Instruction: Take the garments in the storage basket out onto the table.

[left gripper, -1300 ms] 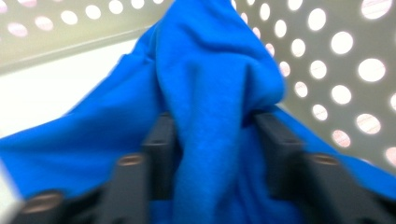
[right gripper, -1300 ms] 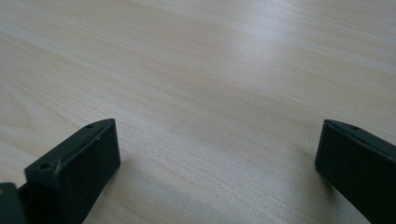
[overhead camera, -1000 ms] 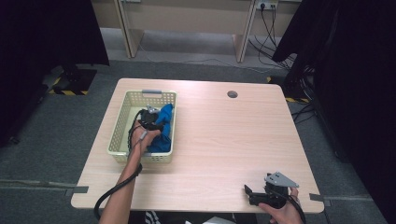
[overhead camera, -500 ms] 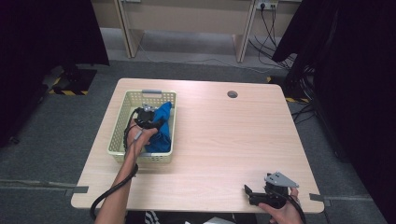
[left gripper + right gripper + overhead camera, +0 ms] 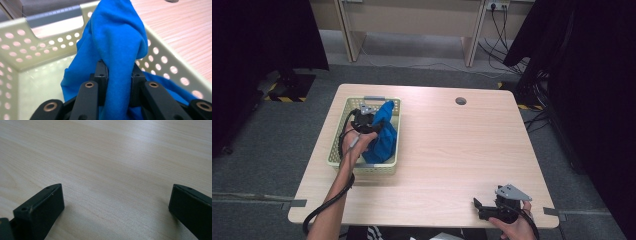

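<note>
the left gripper (image 5: 117, 72) is pinching a fold of the blue cloth (image 5: 117, 42) inside the pale perforated plastic basket (image 5: 337, 131), which sits at the left side of the wooden table (image 5: 447, 145). the cloth rises in a ridge from between the jaws, and its loose bulk hangs down onto the basket floor (image 5: 37, 85), so its long axis runs roughly vertical. the way out looks to be straight up over the rim. the right gripper (image 5: 486, 209), jaws spread over bare tabletop at the near right edge, is well apart from the basket; the left hand is far nearer.
</note>
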`<control>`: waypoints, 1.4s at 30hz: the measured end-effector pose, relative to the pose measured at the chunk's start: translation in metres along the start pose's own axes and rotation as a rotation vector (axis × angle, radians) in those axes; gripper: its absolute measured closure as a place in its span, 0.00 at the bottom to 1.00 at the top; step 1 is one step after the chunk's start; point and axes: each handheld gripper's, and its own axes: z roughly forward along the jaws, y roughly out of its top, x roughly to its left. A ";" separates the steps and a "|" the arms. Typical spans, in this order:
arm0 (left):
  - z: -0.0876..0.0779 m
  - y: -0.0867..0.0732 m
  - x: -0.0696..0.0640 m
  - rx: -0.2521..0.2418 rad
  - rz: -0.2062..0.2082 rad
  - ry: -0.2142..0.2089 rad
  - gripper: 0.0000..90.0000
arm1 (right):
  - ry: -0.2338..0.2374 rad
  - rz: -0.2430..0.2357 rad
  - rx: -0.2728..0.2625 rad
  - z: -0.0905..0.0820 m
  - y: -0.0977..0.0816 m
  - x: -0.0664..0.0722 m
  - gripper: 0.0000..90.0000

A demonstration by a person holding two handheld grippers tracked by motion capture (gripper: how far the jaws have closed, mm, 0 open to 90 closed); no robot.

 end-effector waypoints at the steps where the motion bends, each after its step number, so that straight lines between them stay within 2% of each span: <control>1: -0.003 0.003 -0.001 -0.005 0.007 0.001 0.82 | 0.000 0.000 0.000 0.000 0.000 0.000 0.00; 13: -0.026 0.021 -0.008 -0.052 0.021 -0.012 0.82 | 0.001 0.002 -0.001 0.000 0.000 0.000 0.00; 18: -0.037 0.029 -0.014 -0.071 0.028 -0.021 0.82 | 0.000 0.003 -0.001 0.000 0.000 0.000 0.00; 42: -0.075 0.059 -0.036 -0.117 0.051 -0.063 0.82 | 0.000 0.002 -0.006 0.001 0.000 0.000 0.00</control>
